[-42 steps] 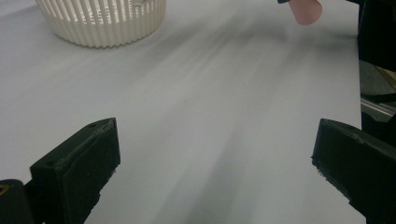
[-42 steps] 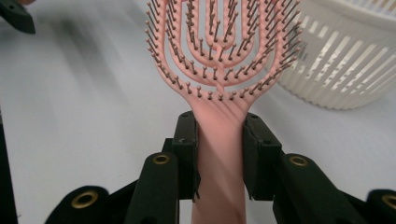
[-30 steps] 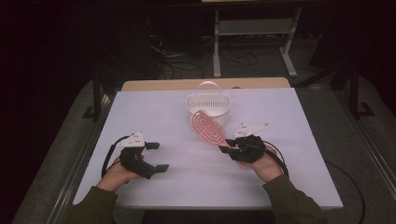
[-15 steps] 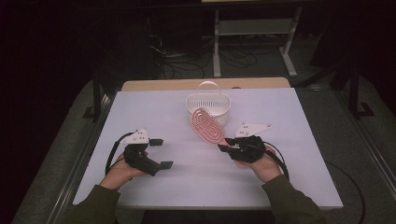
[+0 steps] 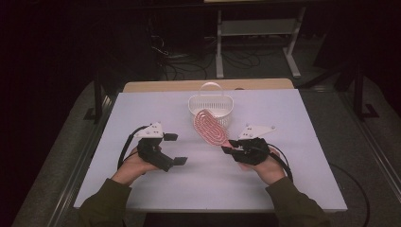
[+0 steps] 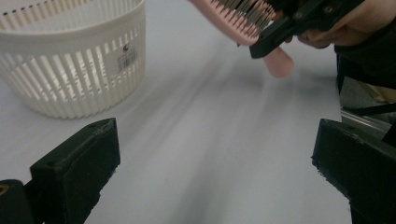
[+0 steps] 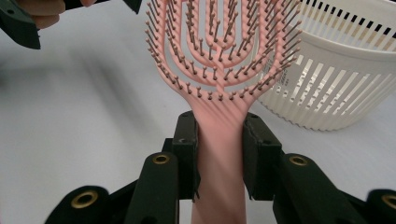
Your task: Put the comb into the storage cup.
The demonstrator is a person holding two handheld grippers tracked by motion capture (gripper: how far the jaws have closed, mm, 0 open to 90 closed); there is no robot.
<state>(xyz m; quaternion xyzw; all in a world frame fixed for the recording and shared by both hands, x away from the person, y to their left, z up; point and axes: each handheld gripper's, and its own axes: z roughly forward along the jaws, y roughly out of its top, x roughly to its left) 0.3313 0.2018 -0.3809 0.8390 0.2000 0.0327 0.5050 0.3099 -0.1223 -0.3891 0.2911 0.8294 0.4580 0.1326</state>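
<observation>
Nearest the person, the left gripper [image 5: 172,149] hovered over the white desk [image 5: 302,189] with its jaws spread wide and nothing between them. A little farther in, on the other side, the right gripper [image 5: 230,149] had its jaws clamped on the handle of a pink hairbrush [image 7: 219,70], the pads pressing both sides of the stem. The brush was held off the desk, its vented, bristled head slanting up toward the white slatted basket [image 5: 211,105] just behind it. The basket stood upright near the desk's far edge.
</observation>
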